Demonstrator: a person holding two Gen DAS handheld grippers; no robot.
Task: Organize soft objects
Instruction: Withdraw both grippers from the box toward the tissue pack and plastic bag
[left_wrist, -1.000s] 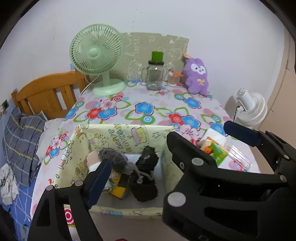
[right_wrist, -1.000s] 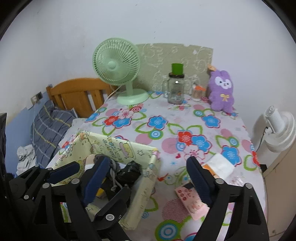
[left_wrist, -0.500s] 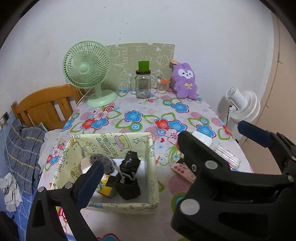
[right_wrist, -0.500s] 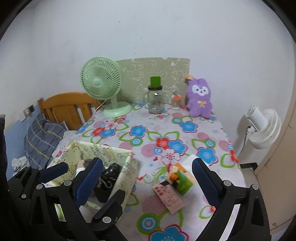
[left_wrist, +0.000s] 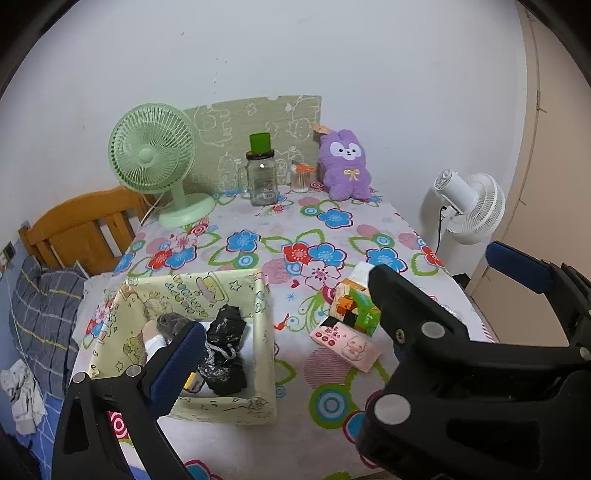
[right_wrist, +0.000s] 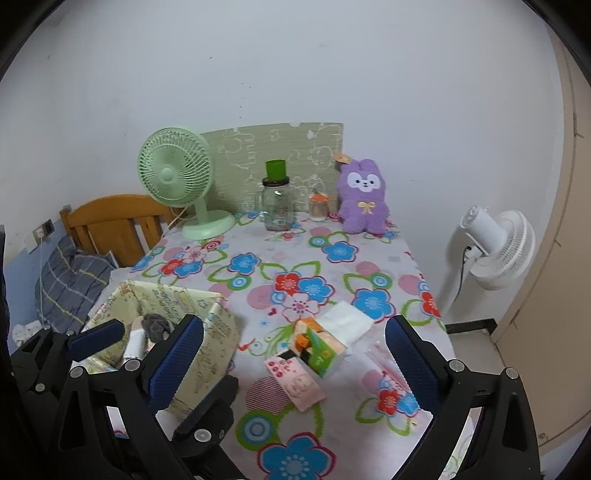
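Both grippers hover above the near edge of a table (right_wrist: 258, 236) covered in a flowered cloth. Left gripper (left_wrist: 343, 302): jaws spread fully wide, nothing between the pads, nothing held. Right gripper (right_wrist: 295, 354): jaws also wide apart, empty, no contact with anything.

Yellow fabric box (left_wrist: 258, 369) with cartoon print sits at the near-left of the table, open top. Inside it: a black crumpled soft item (left_wrist: 225, 354) with a cord, a grey soft piece (left_wrist: 170, 323) at its left, a pale item under that, plus something yellow low in the box, too hidden to tell.

Just right of the box, on the cloth: a pink flat packet (right_wrist: 295, 384), touching a green-orange tissue pack (right_wrist: 317, 345) with a white tissue (right_wrist: 343, 319) sticking out the far side. A clear plastic wrapper (right_wrist: 384, 363) lies further right, near the right gripper's right finger.

Far end of the table: purple plush bunny (right_wrist: 364, 201) upright at far right, a small jar (right_wrist: 318, 206) beside it, a glass mug-jar (right_wrist: 276, 206) with a green cup on top, a green desk fan (right_wrist: 177, 181) at far left. A patterned green board (right_wrist: 277, 147) leans on the wall behind. White floor fan (right_wrist: 498, 251) stands off the table at right. Wooden headboard (right_wrist: 110, 221) and plaid bedding (right_wrist: 70, 280) at left.
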